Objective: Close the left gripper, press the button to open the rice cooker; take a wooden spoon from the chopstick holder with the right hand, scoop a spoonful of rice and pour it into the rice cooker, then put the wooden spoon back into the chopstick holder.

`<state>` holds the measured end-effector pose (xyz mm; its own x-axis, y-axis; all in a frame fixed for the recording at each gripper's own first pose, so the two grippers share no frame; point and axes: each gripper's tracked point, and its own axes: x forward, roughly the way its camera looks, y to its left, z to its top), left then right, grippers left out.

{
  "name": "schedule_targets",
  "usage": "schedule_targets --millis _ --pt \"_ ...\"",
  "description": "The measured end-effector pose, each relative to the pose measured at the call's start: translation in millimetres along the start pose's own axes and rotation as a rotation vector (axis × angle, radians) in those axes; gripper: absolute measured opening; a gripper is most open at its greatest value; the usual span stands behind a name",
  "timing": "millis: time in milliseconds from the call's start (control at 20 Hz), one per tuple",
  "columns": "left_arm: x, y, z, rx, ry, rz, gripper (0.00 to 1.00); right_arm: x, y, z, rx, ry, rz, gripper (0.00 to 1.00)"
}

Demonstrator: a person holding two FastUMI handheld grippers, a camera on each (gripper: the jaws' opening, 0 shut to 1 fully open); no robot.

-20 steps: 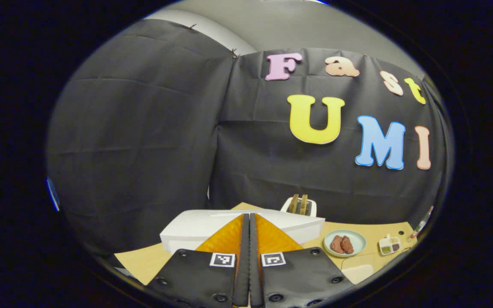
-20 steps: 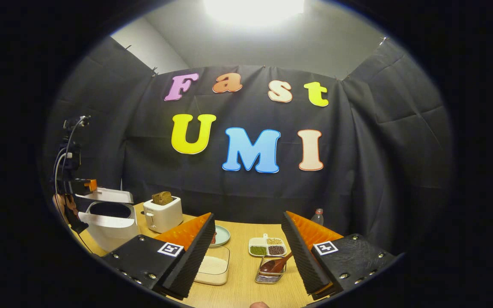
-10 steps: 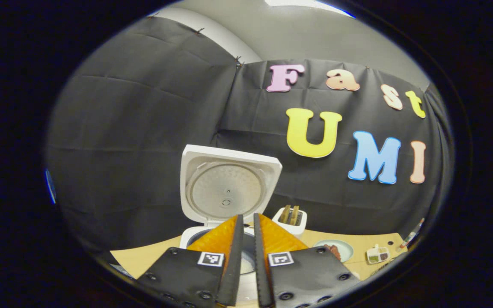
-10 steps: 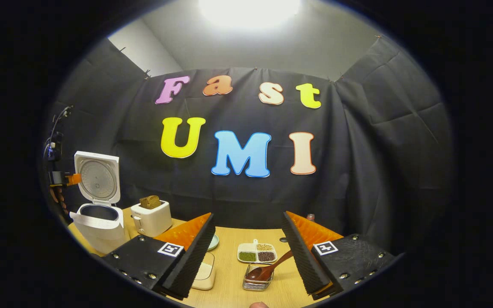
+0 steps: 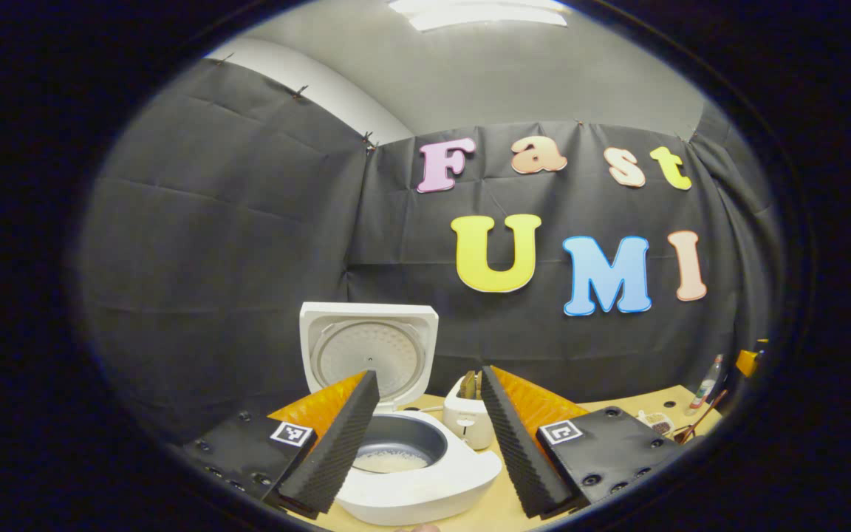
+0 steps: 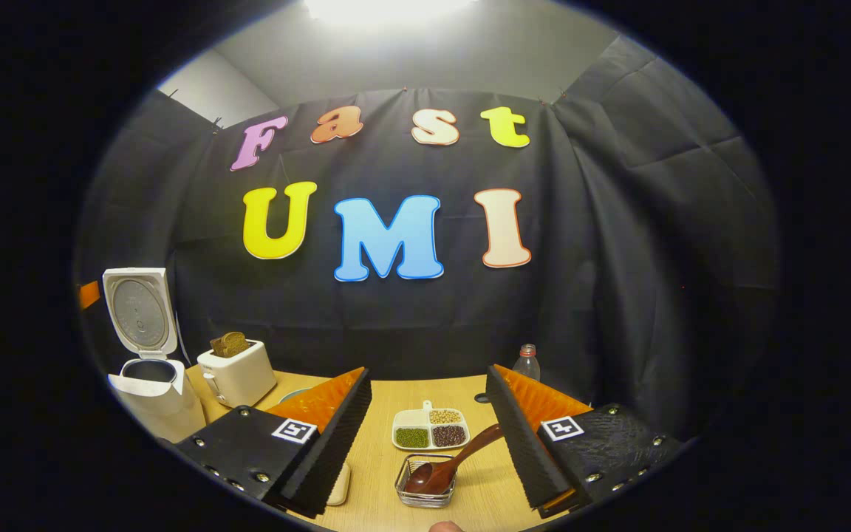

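The white rice cooker (image 5: 425,491) stands open just ahead of me, its lid (image 5: 370,351) upright. Some rice lies in its dark inner pot (image 5: 396,452). My left gripper (image 5: 429,375) is open, its fingers either side of the pot and holding nothing. In the right gripper view the rice cooker (image 6: 152,395) sits far left. The dark wooden spoon (image 6: 459,458) leans in a small wire chopstick holder (image 6: 425,488), handle up to the right. My right gripper (image 6: 428,372) is open above and behind the holder, apart from the spoon.
A white toaster (image 6: 237,375) with bread stands beside the cooker. A divided dish of beans (image 6: 430,428) lies behind the holder, a bottle (image 6: 525,362) at the back. A pale rice container (image 6: 338,484) peeks out under my right gripper's left finger. Black cloth walls the table.
The cooker's lid swung from nearly flat to fully upright. My left gripper went from shut to open and drew back. The right gripper shifted right, bringing the spoon holder between its fingers.
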<state>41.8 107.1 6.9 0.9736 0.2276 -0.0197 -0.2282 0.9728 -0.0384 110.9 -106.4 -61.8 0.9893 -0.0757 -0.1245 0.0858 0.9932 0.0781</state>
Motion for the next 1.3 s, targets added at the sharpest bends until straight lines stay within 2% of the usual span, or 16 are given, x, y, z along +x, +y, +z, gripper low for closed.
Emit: schedule_targets --millis 200,400,600,750,900,950,1000,1100,1200,1250,1300 --pt "-20.2 -9.4 4.7 0.031 -0.001 -0.007 0.96 27.6 -17.2 -32.5 0.037 0.078 -0.014 0.95" --pt "-32.7 -10.8 6.3 0.054 0.012 0.006 0.96 50.1 -40.3 -65.5 0.083 0.154 -0.069 0.95" --pt "-43.2 -7.2 3.7 0.072 0.02 0.024 0.95 63.6 -50.6 -107.0 0.15 0.274 -0.09 0.96" --pt "-49.7 -4.0 5.3 0.08 0.023 0.033 0.96 70.5 -47.4 -137.6 0.209 0.379 -0.075 0.98" --pt "-54.3 1.2 8.7 0.094 0.024 0.045 0.96 73.6 -43.1 -159.0 0.251 0.444 -0.065 0.96" --pt "-56.3 2.8 8.9 0.098 0.022 0.049 0.96 74.5 -43.6 -163.8 0.262 0.457 -0.074 0.92" --pt "-57.6 4.6 8.4 0.102 0.023 0.051 0.96 74.6 -44.9 -165.7 0.267 0.467 -0.081 0.7" --pt "-59.1 9.3 8.1 0.113 0.029 0.06 0.96 76.4 -41.4 -166.1 0.298 0.48 -0.063 0.55" --pt "-62.0 11.4 4.7 0.112 0.037 0.061 0.96 78.3 -41.1 -166.5 0.316 0.493 -0.06 0.56" --pt "-61.8 13.3 4.0 0.111 0.039 0.063 0.96 75.6 -43.3 -162.0 0.332 0.482 -0.079 0.49" --pt "-62.0 15.2 4.5 0.111 0.039 0.065 0.96 80.7 -43.3 -163.1 0.347 0.488 -0.079 0.22"
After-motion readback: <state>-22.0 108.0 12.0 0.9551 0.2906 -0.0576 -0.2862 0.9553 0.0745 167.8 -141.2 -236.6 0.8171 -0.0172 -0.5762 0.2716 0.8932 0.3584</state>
